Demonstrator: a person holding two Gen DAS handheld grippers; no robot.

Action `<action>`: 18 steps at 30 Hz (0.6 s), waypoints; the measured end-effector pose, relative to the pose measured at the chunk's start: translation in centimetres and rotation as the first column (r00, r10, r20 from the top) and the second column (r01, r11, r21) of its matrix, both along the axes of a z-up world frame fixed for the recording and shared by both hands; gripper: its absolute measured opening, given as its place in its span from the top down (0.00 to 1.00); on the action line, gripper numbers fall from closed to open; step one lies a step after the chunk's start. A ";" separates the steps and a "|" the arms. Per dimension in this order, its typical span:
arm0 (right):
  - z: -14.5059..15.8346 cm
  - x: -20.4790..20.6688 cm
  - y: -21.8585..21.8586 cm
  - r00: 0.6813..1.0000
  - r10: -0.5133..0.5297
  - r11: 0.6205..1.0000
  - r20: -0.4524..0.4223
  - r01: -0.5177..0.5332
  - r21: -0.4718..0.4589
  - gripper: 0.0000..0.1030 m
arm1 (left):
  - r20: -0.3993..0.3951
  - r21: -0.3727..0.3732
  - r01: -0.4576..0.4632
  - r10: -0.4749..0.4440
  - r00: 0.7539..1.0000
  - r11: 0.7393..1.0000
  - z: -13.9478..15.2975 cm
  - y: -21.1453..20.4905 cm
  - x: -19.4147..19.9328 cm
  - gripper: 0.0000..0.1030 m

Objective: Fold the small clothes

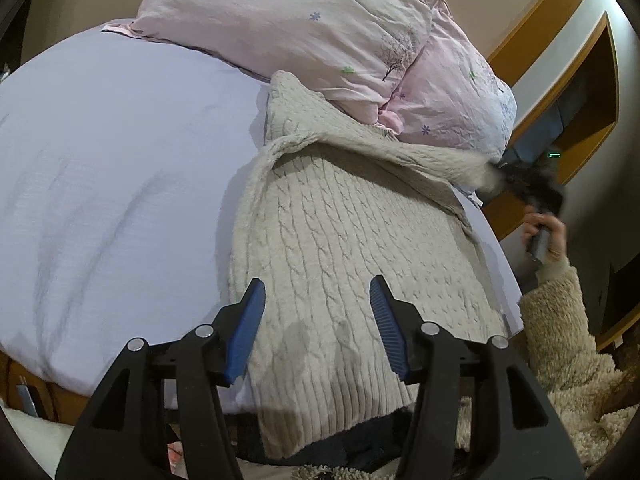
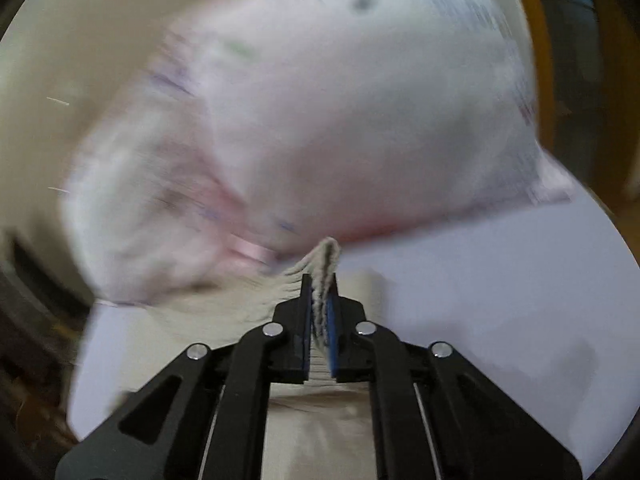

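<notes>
Sweater on bed; right tool pinches its edge

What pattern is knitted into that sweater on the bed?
A cable-knit pattern in cream on the sweater, ribbed at the hem; clearest in the left wrist view.

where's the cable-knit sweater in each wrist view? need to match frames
Left wrist: sweater fills centre, spread on the bed sheet, one end stretched right toward the right gripper.
Right wrist: only a pinched edge of it, lower centre.
Shared landmark: pink pillow.
</notes>
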State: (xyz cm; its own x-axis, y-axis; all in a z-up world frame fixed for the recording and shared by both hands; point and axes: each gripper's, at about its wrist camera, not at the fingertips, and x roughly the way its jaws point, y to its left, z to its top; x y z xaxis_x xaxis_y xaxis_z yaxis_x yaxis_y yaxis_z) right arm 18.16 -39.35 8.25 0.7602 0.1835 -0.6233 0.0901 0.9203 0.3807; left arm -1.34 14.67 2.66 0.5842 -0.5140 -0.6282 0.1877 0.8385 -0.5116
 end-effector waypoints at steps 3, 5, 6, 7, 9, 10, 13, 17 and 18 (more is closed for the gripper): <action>-3.7 0.1 -1.4 0.981 -0.046 0.999 -0.187 0.045 -0.007 0.64 | -0.003 -0.005 -0.007 0.007 1.000 1.000 0.0 1.1 -0.9 0.47; -3.8 -3.3 -2.2 0.986 -0.034 0.999 -0.161 0.038 0.024 0.34 | -0.017 -0.046 0.006 -0.007 1.000 0.999 -0.2 1.8 -1.3 0.47; -3.9 -5.1 -2.5 0.989 -0.019 0.998 -0.147 0.026 0.048 0.30 | -0.023 -0.064 0.012 -0.013 1.000 0.998 -0.4 2.1 -1.5 0.47; -3.9 -7.6 -2.9 0.991 0.028 0.995 -0.132 -0.014 0.104 0.27 | -0.031 -0.091 0.024 -0.027 0.999 0.996 -0.6 2.5 -1.9 0.47; -4.4 -12.2 -3.2 0.981 0.154 0.966 -0.122 -0.123 0.226 0.25 | -0.049 -0.114 0.038 -0.044 0.998 0.993 -1.0 2.8 -2.5 0.40; -4.7 -14.1 -3.1 0.972 0.199 0.951 -0.124 -0.161 0.265 0.25 | -0.056 -0.115 0.041 -0.047 0.997 0.993 -1.1 2.9 -2.9 0.34; -6.1 -19.9 -2.9 0.934 0.332 0.893 -0.132 -0.266 0.363 0.25 | -0.073 -0.114 0.044 -0.052 0.996 0.993 -1.4 3.0 -3.9 0.24; -9.2 -25.2 -1.7 0.892 0.407 0.838 -0.197 -0.279 0.469 0.25 | -0.130 -0.139 0.049 -0.067 0.989 0.989 -2.1 3.4 -4.4 0.24; -9.9 -25.9 -1.5 0.886 0.404 0.840 -0.227 -0.261 0.476 0.25 | -0.149 -0.138 0.051 -0.072 0.986 0.989 -2.3 3.4 -4.5 0.24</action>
